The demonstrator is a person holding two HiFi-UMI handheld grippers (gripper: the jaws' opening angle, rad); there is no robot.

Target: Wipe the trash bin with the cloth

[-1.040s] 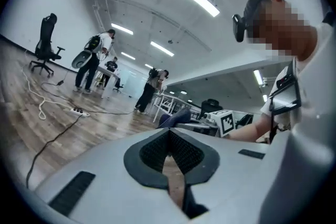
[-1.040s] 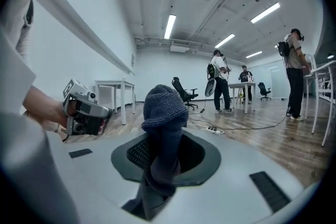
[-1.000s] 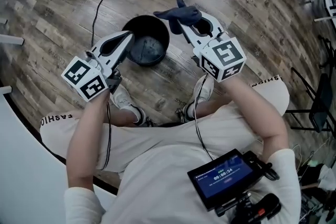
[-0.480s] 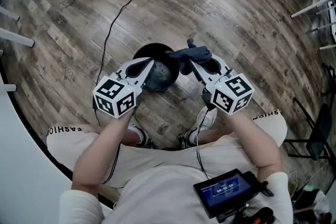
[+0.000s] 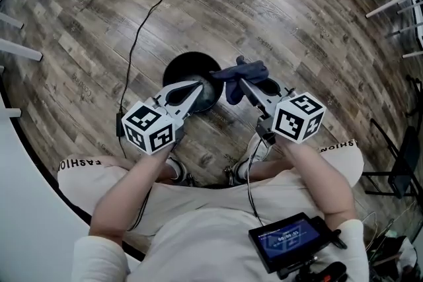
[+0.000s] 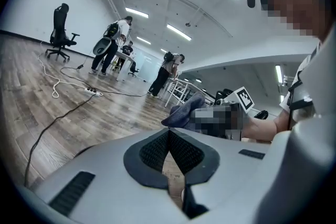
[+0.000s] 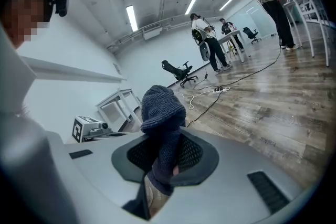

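On the wooden floor [image 5: 79, 23] at the person's feet, starting from the left, a thin black cable [image 5: 135, 43] runs down towards the trash bin [image 5: 180, 67]. The bin stands upright, black and round, its mouth open to the head view.

The left tool [image 5: 198, 86] has come down and in over the last second. Its tip now lies across the bin's near rim, where a moment ago it reached in from the left edge. Its jaws are pressed together with nothing between them, and whether the tip actually touches the rim cannot be told.

Further right, the cloth [image 5: 241, 73] – dark blue and knitted – now hangs at the bin's right rim, lower and nearer the person than before. The right tool [image 5: 243, 81] has rolled and sunk with it. Its jaws are clamped on the cloth's lower part while the bunched end stands up above them.

Both tools have drawn closer to each other around the bin. This reads as the approach ending – cloth brought to the rim, empty tool placed as if to steady the bin – with the wiping itself not yet begun.
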